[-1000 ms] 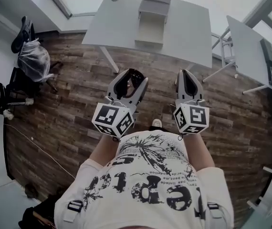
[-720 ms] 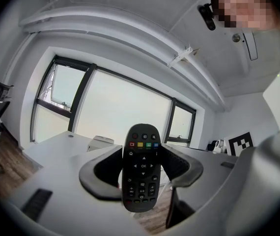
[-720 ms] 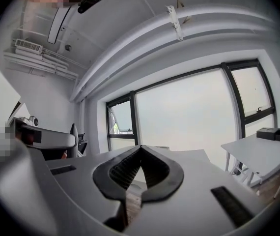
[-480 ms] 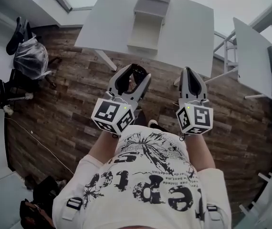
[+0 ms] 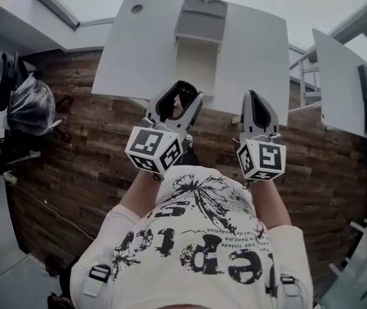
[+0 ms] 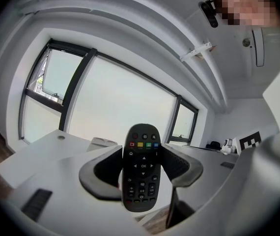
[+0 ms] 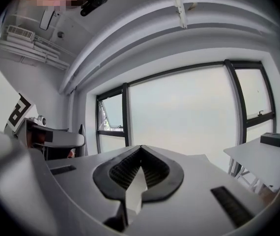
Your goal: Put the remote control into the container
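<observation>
While your left tool (image 5: 182,95) grips the black remote control (image 6: 141,166) | right tool (image 5: 253,96) pinched closed, empty | open container (image 5: 196,63) sits on table (image 5: 138,50) ahead, well apart | pickup done; carry and drop-in remain.

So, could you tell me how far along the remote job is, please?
Done: the remote control is picked up, clamped in the left hand-held gripper. In hand: it is held in front of the white table, not yet over the container. Left: reach over the open container and release. The right hand-held gripper is shut and empty.
</observation>
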`<state>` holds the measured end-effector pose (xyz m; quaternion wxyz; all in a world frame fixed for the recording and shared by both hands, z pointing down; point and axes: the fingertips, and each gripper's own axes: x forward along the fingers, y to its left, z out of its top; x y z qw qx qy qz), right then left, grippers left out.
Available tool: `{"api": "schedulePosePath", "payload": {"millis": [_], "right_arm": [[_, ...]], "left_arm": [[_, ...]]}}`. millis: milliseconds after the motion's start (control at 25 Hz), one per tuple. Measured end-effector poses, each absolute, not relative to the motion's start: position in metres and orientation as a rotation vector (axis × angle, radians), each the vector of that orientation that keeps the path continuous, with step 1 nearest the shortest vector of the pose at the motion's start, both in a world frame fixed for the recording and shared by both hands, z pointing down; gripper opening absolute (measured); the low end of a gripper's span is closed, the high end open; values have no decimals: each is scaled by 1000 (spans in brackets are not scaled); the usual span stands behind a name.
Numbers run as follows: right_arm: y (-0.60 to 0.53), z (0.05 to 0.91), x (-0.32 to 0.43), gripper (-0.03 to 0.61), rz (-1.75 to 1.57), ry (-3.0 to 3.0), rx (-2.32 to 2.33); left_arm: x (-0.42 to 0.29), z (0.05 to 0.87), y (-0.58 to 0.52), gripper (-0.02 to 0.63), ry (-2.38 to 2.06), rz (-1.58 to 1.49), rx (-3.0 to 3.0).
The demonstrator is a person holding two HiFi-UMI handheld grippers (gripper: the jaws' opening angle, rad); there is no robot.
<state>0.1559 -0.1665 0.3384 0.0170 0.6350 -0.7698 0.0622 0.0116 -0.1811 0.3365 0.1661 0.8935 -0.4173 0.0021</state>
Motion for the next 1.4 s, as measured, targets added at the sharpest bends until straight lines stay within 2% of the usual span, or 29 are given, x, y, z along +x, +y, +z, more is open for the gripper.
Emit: {"api": "schedulePosePath", "payload": {"millis": [320,720,1400], "right_arm": [[-238,340,140,2,196,-2297,2080],[-289,369,132,2,337,-2292,2035],[-360,437,154,2,481,-2389,1674]], "left_arm": [[-3,349,-264,252,-1070,106,2595],[0,394,-308,252,-1038,216,2499],[39,512,-353,252,-1201,508,2180]]}}
